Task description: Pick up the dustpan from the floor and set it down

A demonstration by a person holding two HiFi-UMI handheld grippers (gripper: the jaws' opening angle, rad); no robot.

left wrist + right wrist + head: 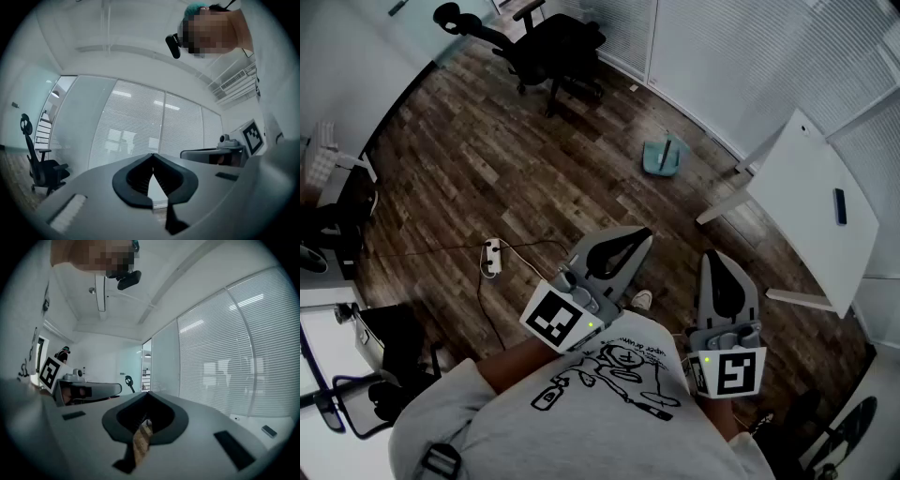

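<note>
Nearest the camera, a person in a grey printed shirt [581, 394] holds two grippers level, side by side over a dark wood floor [487, 169]. A white table [811, 202] stands ahead and to the right, and places here are given relative to it.

The left gripper [645, 237] is the one farther from the table. Its jaws meet at the tips and hold nothing. The right gripper [713, 256], just short of the table's near edge, also has its jaws together and empty.

Farther out is the dustpan [664, 157], small and teal. It lies on the floor just left of the table's far leg [722, 204], well apart from both grippers. It is ahead of them and roughly between their lines, perhaps slightly nearer the left one. Its handle seems to point away from the person, though it is too small to be sure.

A black office chair [548, 47] stands farther off still, left of the table.
</note>
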